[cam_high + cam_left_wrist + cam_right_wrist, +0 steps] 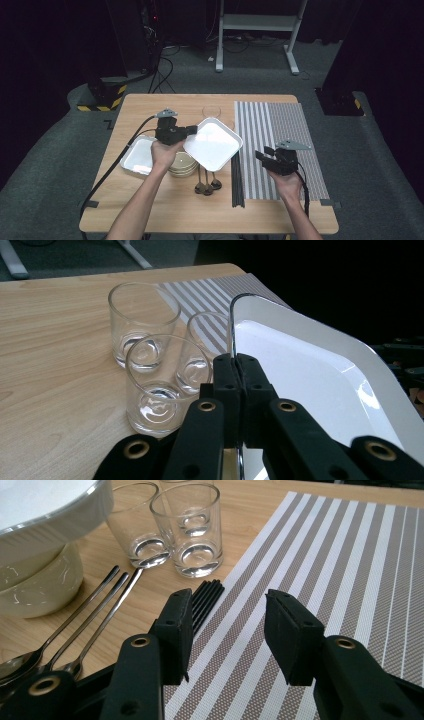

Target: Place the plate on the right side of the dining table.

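The left tool (235, 365) has its jaws clamped tight on the rim of a white square plate (213, 143), which it holds tilted in the air, its far edge up, over the stack of cream bowls (181, 164) that sits just below that tool on the wooden bench (150, 205). Seen along that tool's own jaws, the plate (320, 375) stretches away to the right of them, and three clear glasses (145, 325) stand ahead and to the left. The plate looks like glazed ceramic or melamine: stiff, smooth and slick, probably fairly weighty for an edge grip, so it is likely to swing or slip if the hold is shallow; the raised rim at the middle of a side, where the jaws sit now, seems the soundest place to take it, and it wants setting down gently since it may chip. The right tool (227, 630) hovers with its jaws parted and nothing between them, above the striped grey placemat (350, 565); black chopsticks (207, 597) lie just ahead of its left jaw, three metal spoons (95, 610) farther to its left, and the glasses stand beyond. A second white plate (138, 155) lies flat beside the left hand. No brand, label or readable writing appears on any of these things.
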Motion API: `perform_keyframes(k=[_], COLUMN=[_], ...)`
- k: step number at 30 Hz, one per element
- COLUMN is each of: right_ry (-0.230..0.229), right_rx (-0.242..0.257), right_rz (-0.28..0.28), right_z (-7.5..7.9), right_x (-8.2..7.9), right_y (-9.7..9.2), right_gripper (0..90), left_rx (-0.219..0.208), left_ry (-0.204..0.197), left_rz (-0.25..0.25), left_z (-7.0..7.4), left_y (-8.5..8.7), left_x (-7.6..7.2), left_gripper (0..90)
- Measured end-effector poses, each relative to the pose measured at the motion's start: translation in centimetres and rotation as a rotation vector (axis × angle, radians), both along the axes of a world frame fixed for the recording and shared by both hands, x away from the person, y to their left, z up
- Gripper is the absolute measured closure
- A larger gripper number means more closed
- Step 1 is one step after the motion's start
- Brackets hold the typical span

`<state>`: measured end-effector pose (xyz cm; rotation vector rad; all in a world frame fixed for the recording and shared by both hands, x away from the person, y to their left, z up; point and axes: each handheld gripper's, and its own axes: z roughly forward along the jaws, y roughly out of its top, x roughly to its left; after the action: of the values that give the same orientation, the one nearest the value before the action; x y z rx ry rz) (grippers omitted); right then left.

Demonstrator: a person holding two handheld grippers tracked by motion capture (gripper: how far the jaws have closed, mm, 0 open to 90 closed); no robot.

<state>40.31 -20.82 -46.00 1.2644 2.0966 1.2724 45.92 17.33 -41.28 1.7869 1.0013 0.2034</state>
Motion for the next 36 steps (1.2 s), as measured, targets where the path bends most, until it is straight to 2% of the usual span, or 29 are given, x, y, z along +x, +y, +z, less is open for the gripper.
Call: perform_keyframes(k=[2, 4, 6, 14, 18, 22, 32, 36], right_ry=[-0.016, -0.007, 0.001, -0.039, -0.044, -0.053, -0.071, -0.065], right_rx=[-0.008, 0.003, 0.019, 0.042, 0.053, 0.061, 0.038, 0.039], right_rz=[-0.007, 0.002, 0.026, 0.077, 0.103, 0.128, 0.171, 0.181], right_z=[0.3, 0.5, 0.7, 1.9, 2.5, 3.1, 4.3, 4.8], right_x=[-0.1, 0.0, 0.2, 0.3, 0.5, 0.7, 1.4, 1.8], right_y=[0.1, 0.1, 0.0, 0.3, 0.4, 0.6, 1.7, 2.0], right_gripper=[54.9, 55.4, 55.4, 57.5, 58.3, 58.4, 59.9, 60.4], left_rx=[0.002, 0.001, 0.002, 0.009, 0.028, 0.029, 0.021, 0.021], left_ry=[0.001, 0.004, 0.005, 0.014, 0.009, 0.011, 0.013, 0.013], left_rz=[-0.001, -0.005, -0.005, -0.007, -0.016, -0.025, -0.031, -0.032], left_z=[0.0, -0.1, -0.1, -0.3, -0.3, -0.3, -0.4, -0.4], left_y=[0.0, -0.1, -0.1, -0.3, -0.9, -1.2, -1.7, -1.7], left_x=[0.0, 0.0, 0.0, 0.1, 0.2, 0.2, 0.2, 0.2], left_gripper=[88.3, 88.3, 88.3, 88.3, 88.3, 88.4, 88.3, 88.3])
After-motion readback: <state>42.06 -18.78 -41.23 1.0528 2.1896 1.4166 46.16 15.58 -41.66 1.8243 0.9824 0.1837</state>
